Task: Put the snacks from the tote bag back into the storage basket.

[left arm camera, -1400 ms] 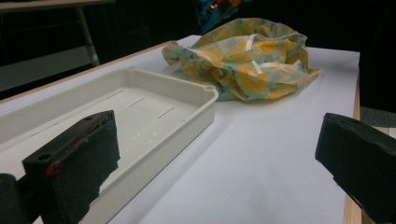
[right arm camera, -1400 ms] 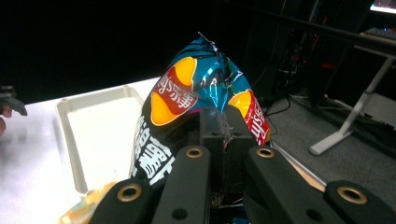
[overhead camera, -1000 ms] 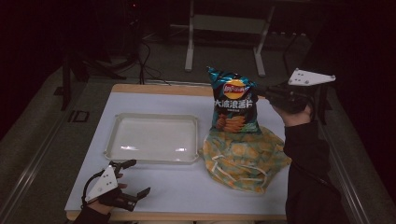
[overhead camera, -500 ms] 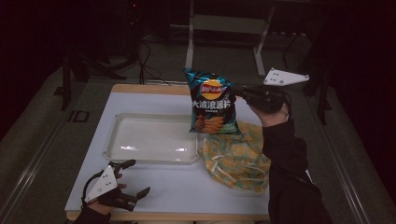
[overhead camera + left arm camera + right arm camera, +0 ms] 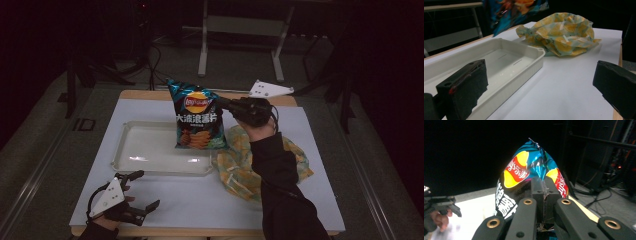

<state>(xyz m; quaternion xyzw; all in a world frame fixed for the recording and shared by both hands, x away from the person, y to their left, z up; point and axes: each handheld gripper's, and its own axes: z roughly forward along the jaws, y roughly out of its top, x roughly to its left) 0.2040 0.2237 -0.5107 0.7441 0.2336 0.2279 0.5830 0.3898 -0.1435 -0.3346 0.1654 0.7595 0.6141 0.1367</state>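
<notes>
One white tabletop (image 5: 310,200) carries everything here, with a wooden edge showing along its far side. On it, toward the left, lies a shallow white plastic tray (image 5: 135,150) with rounded corners, nothing in it; its glossy floor catches the light. Just beside the tray's right end sits a crumpled cloth (image 5: 240,170), pale green with a yellow-orange citrus print, bunched into a loose heap. Above the tray's right end hangs a bag of chips (image 5: 197,117), clear of the tabletop: blue-teal foil, a red and yellow round logo near the top, large white characters across a dark band in the middle, and pictured chips at the bottom. Its top seam is pinched and creased where the right tongs (image 5: 220,102) grip it, jaws pressed together on the foil, and the bag dangles upright from that corner. The left tongs (image 5: 142,189) rest at the near left corner of the tabletop, held in a hand, jaws spread wide with nothing between them, pointing toward the tray and cloth.
</notes>
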